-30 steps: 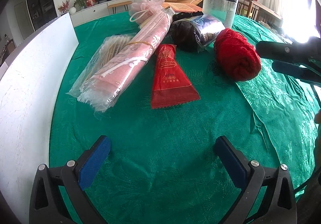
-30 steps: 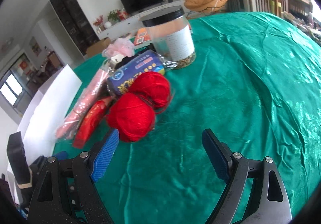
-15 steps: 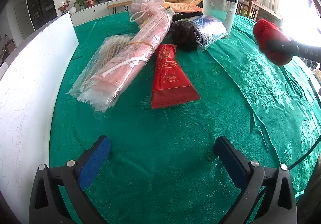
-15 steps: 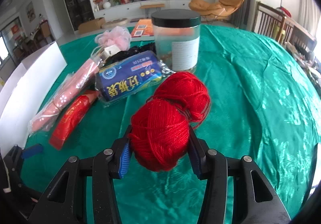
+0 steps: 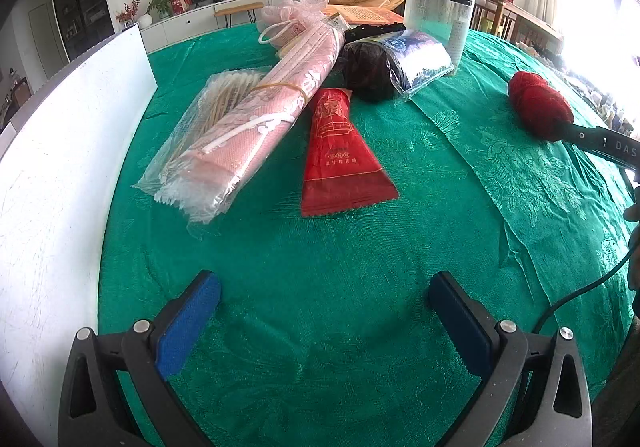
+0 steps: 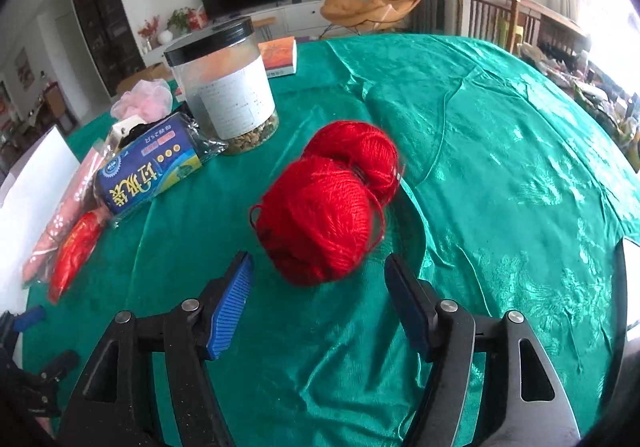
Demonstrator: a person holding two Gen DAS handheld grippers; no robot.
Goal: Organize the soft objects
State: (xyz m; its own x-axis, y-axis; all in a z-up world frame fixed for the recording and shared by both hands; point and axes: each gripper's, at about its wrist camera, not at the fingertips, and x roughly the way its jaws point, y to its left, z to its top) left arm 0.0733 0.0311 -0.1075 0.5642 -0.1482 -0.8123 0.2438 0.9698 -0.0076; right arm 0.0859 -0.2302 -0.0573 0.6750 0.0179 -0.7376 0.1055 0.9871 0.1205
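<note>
Right hand-held gripper (image 6: pixel 318 301) jaws have just been opening, now spread wide; red yarn (image 6: pixel 328 203) lies on the green counter (image 6: pixel 500 167) just ahead of the pads, untouched. Left hand-held gripper (image 5: pixel 320 317) open, nothing between jaws, hovering near red packet (image 5: pixel 340 159) and pink bundle (image 5: pixel 256 127).

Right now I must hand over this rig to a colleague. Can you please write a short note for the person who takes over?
Right hand-held gripper: open, jaws just opened; the red yarn lies on the green cloth just ahead of the pads, released.
Left hand-held gripper: open, empty, over bare cloth.
Done: yarn moved out to the right, apart from the pile.
Left in the pile: pink roll, red packet, blue bag pack, pink pouf, beside the jar.
</note>
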